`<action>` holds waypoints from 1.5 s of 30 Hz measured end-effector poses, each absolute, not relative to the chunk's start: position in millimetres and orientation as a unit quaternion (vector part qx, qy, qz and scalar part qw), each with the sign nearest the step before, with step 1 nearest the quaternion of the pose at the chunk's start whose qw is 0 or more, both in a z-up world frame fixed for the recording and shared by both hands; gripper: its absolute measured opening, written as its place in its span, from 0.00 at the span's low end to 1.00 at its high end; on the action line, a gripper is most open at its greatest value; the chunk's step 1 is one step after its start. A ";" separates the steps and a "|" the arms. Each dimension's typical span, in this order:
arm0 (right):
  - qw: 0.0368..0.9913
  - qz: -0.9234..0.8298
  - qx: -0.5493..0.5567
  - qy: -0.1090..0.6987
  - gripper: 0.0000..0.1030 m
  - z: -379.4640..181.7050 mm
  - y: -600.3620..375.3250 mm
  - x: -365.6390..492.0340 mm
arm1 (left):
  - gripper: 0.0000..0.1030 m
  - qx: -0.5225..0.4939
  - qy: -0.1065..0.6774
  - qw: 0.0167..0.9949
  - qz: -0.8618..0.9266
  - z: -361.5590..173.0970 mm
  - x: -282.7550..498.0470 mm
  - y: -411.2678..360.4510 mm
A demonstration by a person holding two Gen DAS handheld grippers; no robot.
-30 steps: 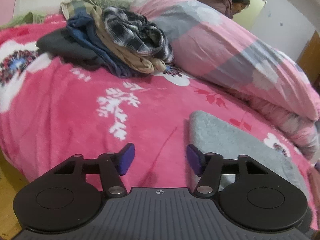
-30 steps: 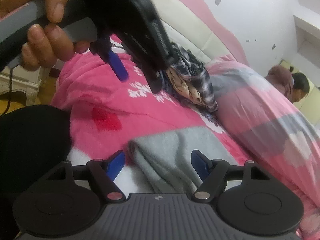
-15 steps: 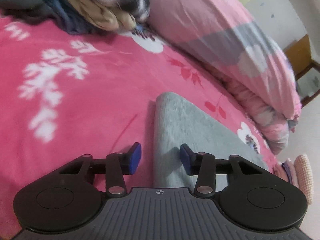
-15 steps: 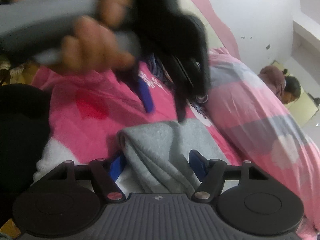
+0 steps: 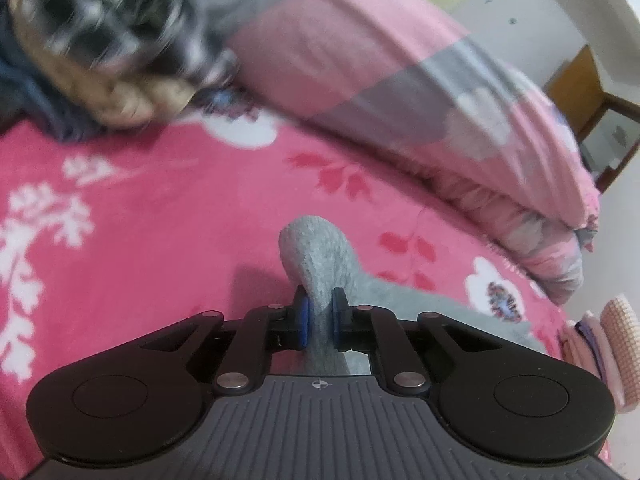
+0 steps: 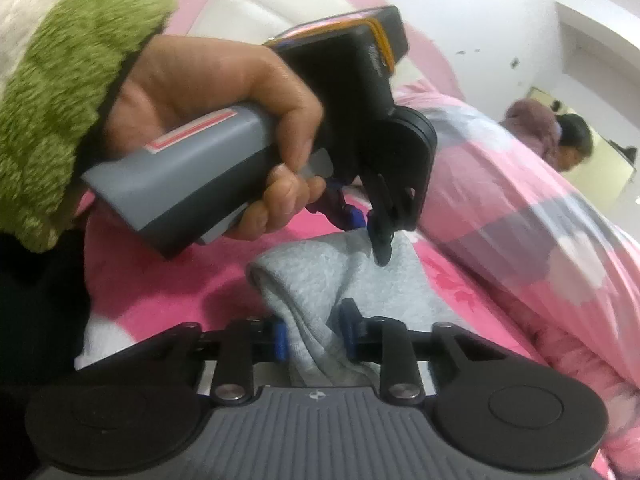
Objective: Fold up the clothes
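The left gripper (image 5: 319, 318) has just been closing, and its blue pads now pinch a raised fold of the grey garment (image 5: 316, 264), squeezing it so that a rounded hump of cloth stands up at twelve o'clock from the fingers. The right gripper (image 6: 314, 334) has likewise just been closing; a thicker bunch of the same grey cloth sits between its pads, which press on it from both sides, the jaws standing wider than the left's because more layers are gathered there. In the right wrist view the left gripper appears at twelve o'clock, held in the person's hand (image 6: 224, 128) below a green fuzzy sleeve (image 6: 68, 92), its tips biting the garment's far edge. Taking two separate points of one edge looks like preparation to lift and carry that edge over as a fold. The garment lies on the pink floral blanket (image 5: 132, 216) of the bed, with a pink-and-grey quilt (image 5: 400, 80) rolled up from one to three o'clock and a blurred pile of other clothes (image 5: 96, 48) at ten o'clock, presumably awaiting folding. A person's reflection in a mirror (image 6: 560, 140) shows at two o'clock in the right wrist view.
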State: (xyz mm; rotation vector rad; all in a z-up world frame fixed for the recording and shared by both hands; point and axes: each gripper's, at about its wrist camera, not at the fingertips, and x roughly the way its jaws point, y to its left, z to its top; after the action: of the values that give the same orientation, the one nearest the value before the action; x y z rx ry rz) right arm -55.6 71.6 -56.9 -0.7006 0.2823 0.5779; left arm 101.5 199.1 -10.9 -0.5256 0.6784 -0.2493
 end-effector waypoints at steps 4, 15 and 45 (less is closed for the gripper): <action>0.908 0.267 -0.301 0.115 0.20 -38.8 53.0 -59.0 | 0.08 -0.221 0.307 0.915 -0.139 30.5 98.3 166.0; 0.966 0.205 -0.142 0.060 0.17 19.8 -41.6 -63.9 | 0.07 -0.103 0.295 0.934 -0.171 109.9 101.1 41.0; 0.866 0.090 0.474 0.130 0.16 -93.8 -348.0 -77.9 | 0.39 -0.052 0.363 0.888 -0.278 68.9 129.6 -145.6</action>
State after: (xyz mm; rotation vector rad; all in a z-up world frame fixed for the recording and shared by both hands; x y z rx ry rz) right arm -77.9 -348.0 -93.8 0.9936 0.2731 0.1893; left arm 129.6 -145.6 68.9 -0.1074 0.7551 -0.5780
